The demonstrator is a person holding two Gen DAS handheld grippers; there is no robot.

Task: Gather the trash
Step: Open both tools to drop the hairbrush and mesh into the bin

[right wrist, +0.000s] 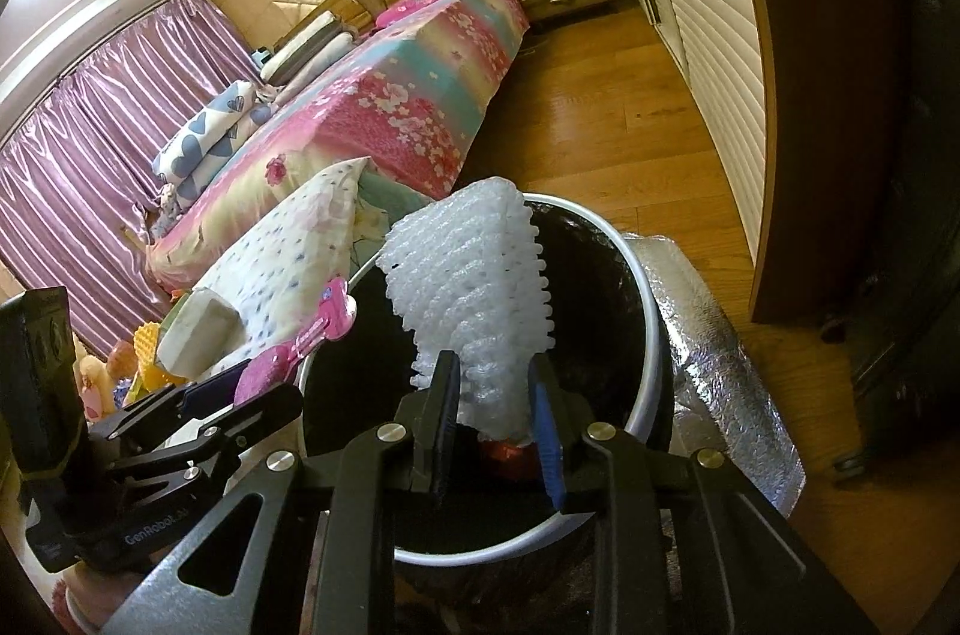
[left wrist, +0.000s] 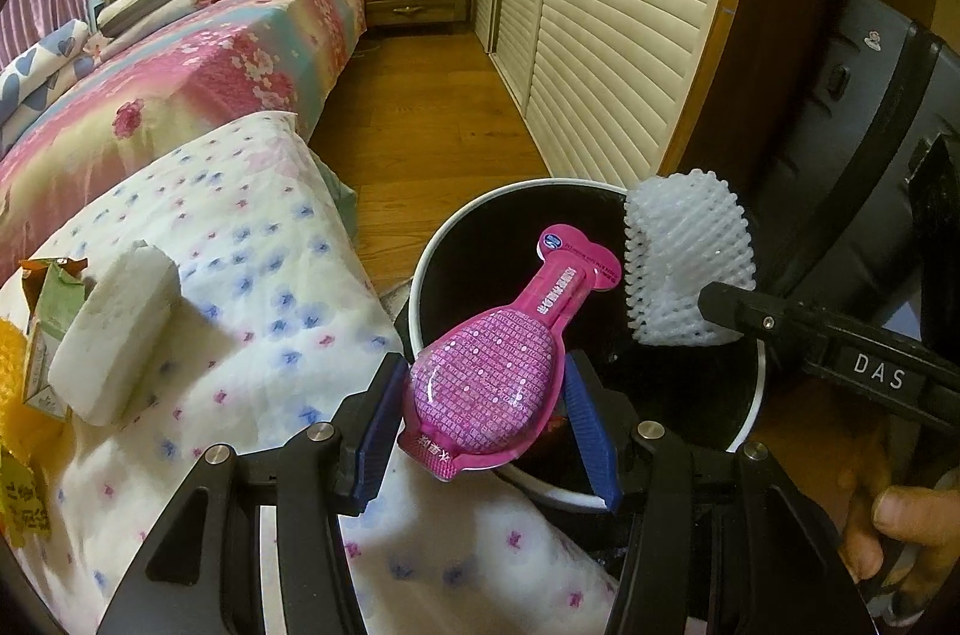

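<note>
My left gripper (left wrist: 480,425) is shut on a pink bottle-shaped blister pack (left wrist: 492,383), its blue pads against both sides of the wide end. The pack's neck points out over a black bin with a white rim (left wrist: 420,275). In the right wrist view the same left gripper (right wrist: 222,389) and pink pack (right wrist: 300,341) sit at the bin's left edge. My right gripper (right wrist: 495,413) is shut on a white foam net sleeve (right wrist: 474,287) and holds it above the bin's rim (right wrist: 480,554). From the left wrist view the right gripper (left wrist: 720,302) comes in from the right with the foam net (left wrist: 684,251).
On the flowered white quilt (left wrist: 240,275) left of the bin lie a white foam block (left wrist: 114,329), a green carton (left wrist: 54,311) and yellow scraps. A silver foil bag (right wrist: 720,347) lies right of the bin. A dark suitcase (left wrist: 840,143) stands by the louvred wardrobe doors. Wooden floor runs beyond.
</note>
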